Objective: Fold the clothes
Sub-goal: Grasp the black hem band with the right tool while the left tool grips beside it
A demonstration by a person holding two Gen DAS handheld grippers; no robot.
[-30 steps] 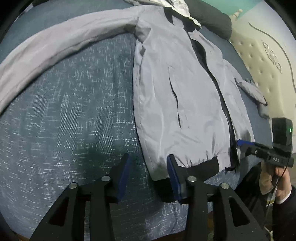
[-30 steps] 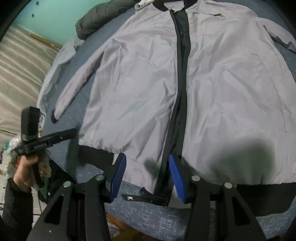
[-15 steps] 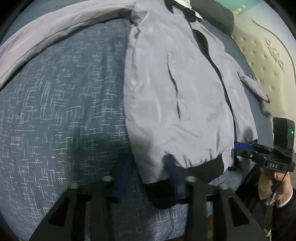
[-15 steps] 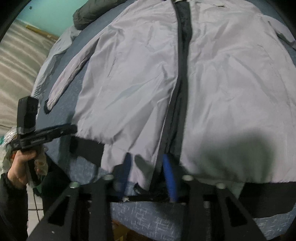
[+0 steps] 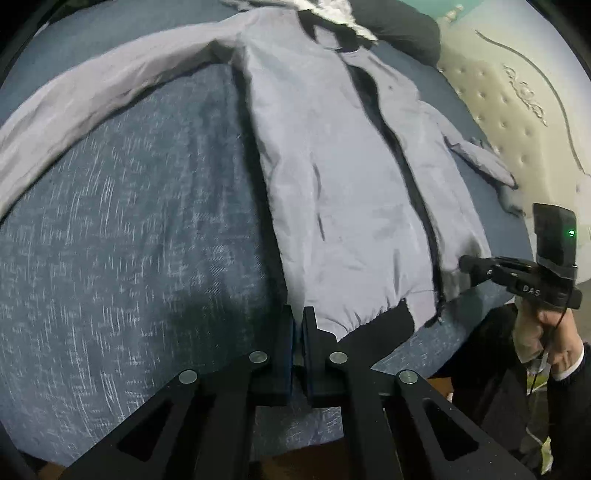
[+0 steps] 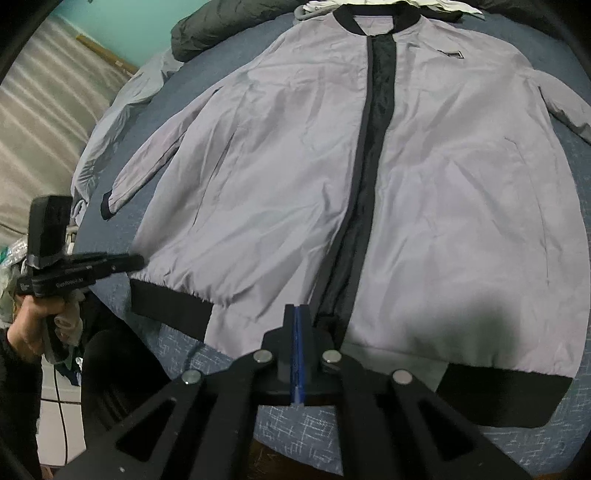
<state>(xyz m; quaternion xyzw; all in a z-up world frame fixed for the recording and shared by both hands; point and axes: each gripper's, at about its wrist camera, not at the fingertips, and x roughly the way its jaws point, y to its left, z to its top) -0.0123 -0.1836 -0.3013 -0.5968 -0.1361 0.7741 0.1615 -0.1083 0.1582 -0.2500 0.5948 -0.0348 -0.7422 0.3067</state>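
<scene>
two claws, both at the near hem of one grey jacket (image 5: 332, 166); entries left to right, left wrist view.

far left: long sleeve (image 5: 74, 122) thrown out sideways over the blue bed cover (image 5: 129, 258), well apart from the body panel.

next: left gripper (image 5: 298, 314), jaws closed, pads all but meeting, tips right at the hem corner, at the junction of side edge and black waistband (image 5: 373, 332). cloth between the pads or not: cannot tell, hidden by the fingers.

jacket flat, front up, collar far, hem near. long axis straight away from both claws. open zip strip (image 5: 406, 177) down the middle, black lining showing.

right of that: right gripper (image 5: 463, 263), held in a hand (image 5: 546, 325), jaws likewise closed, tip touching the lower edge of the other front panel just beside the zip. pinch of fabric likely, not confirmed. checked in the right wrist view: blue pads pressed together over that same edge.

relation: left claw nearer the outer corner, right claw nearer the centre line, far hem corner unattended.

judgement: hem grasp in hand, fold barely begun. next move probably hem toward collar along the long axis.

in the way: spread sleeve at left, other sleeve (image 5: 480, 162) at right, dark garment (image 5: 402, 33) by the collar. padded headboard (image 5: 517, 110) far right, apart from the work.

risk: slippery shell fabric sliding out of a thin pinch.
</scene>
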